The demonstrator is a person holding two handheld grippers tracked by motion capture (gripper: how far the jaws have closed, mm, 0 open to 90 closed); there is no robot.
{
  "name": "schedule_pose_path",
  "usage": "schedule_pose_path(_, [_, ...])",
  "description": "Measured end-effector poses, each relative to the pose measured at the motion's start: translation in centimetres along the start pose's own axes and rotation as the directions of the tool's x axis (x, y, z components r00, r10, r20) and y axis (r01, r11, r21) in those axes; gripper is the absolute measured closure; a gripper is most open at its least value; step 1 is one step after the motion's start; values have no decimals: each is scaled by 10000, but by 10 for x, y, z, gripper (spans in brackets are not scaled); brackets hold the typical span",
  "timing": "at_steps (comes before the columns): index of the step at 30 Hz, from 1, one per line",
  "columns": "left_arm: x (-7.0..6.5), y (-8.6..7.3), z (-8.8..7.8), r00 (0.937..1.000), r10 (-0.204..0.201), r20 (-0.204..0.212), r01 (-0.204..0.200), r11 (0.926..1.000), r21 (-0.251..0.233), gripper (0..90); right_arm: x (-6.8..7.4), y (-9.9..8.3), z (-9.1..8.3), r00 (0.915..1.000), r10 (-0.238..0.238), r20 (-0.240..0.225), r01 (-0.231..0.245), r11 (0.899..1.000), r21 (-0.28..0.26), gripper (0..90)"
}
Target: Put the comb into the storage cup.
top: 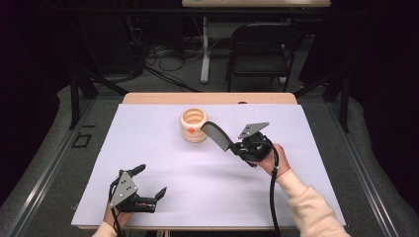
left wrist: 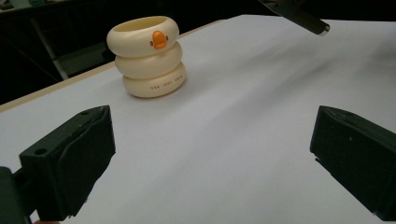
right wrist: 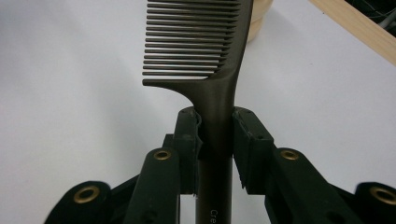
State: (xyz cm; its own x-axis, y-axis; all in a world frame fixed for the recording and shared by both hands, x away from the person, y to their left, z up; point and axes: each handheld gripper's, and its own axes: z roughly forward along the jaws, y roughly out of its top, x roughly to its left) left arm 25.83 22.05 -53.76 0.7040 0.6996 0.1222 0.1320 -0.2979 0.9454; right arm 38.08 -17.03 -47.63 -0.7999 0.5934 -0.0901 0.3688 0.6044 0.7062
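Observation:
A cream holder (top: 193, 125) shaped like three stacked rings, with an orange duck bill on its side, stands upright on the far middle of the white mat; it also shows at the upper left (left wrist: 146, 56). My right gripper (top: 240, 146) is shut on the handle of a dark brown comb (top: 216, 134), held in the air just right of the holder, teeth end toward it. In the right gripper view the comb (right wrist: 205, 46) rises between the jaws. My left gripper (top: 149, 183) rests open near the mat's front left corner, nothing between its jaws.
The white mat (top: 163, 163) covers a wooden table (top: 148, 98). Beyond the far edge stand a black folding chair (top: 262, 54) and a table leg (top: 204, 49) among floor cables.

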Motion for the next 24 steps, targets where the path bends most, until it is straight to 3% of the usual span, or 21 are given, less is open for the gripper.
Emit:
schedule_pose_path(6, [-1, 0, 0, 10000, 16, 22, -16, 10000, 11, 0, -1, -1, -1, 9998, 197, 78, -195, 9997, -149, 725])
schedule_pose_path(24, [0, 0, 1, 10000, -4, 15, 4, 10000, 4, 0, -1, 1, -2, 9995, 210, 242, -194, 9977, -649, 724])
